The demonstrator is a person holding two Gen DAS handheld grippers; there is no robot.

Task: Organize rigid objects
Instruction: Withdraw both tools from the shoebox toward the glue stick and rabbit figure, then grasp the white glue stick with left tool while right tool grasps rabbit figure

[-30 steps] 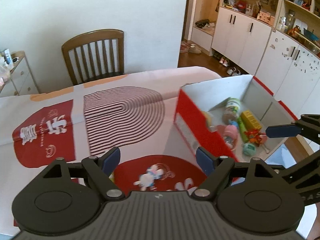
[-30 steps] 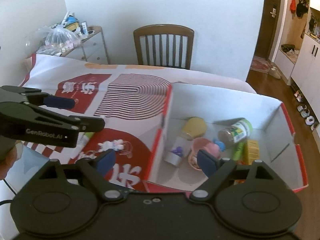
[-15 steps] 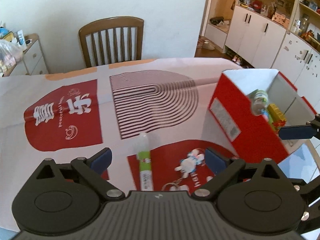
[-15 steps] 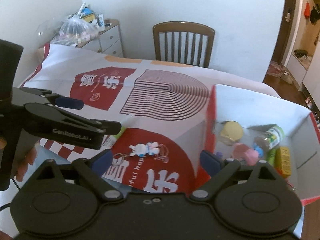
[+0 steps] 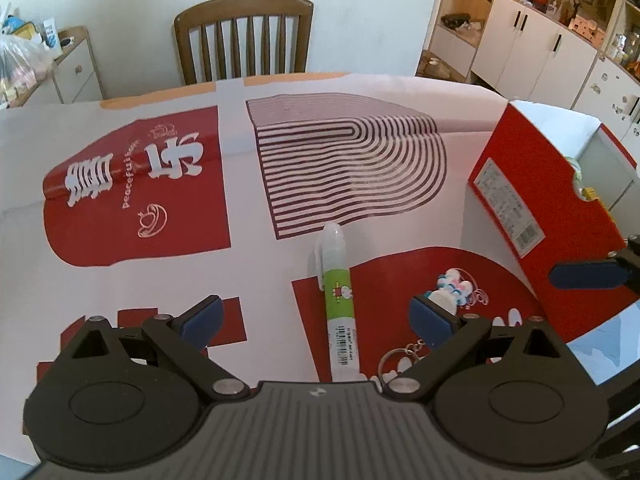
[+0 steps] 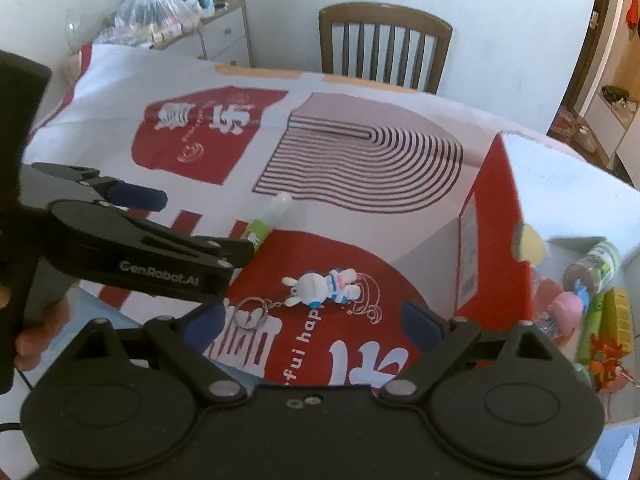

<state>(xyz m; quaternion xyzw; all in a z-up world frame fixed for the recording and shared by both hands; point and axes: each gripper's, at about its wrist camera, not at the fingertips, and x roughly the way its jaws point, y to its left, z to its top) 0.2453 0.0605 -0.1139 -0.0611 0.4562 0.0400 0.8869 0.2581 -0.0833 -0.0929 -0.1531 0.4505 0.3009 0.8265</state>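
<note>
**Two open claws over the last loose things**

Nearest the left claw [image 5: 316, 316] lies a green pen [image 5: 338, 308] with a clear cap, flat on the counter [image 5: 248, 216], its length running away from the camera between the spread fingers. Nothing is pinched; the blue pads stand wide to either side of it and clear of it.

The right claw [image 6: 316, 318] is likewise spread and empty. Just ahead of it rests a small rabbit keychain [image 6: 324, 286], lying on its side on a red patch of the cloth, its metal ring [image 6: 250, 314] near the claw's left finger. From this view the left claw reaches in from the side, above the pen.

Beyond the keychain, to the right, stands the red box [image 6: 492, 248], already holding a jar, a pink toy, a yellow carton and other small things. Farther back a wooden chair [image 6: 384, 46] is pushed up to the counter.

The step in hand looks like the approach for two pickups: pen for the left, keychain for the right. Next, each claw probably needs to drop until its fingers straddle its target, close across the pen's narrow width and the rabbit's body, then lift and carry over the box wall
</note>
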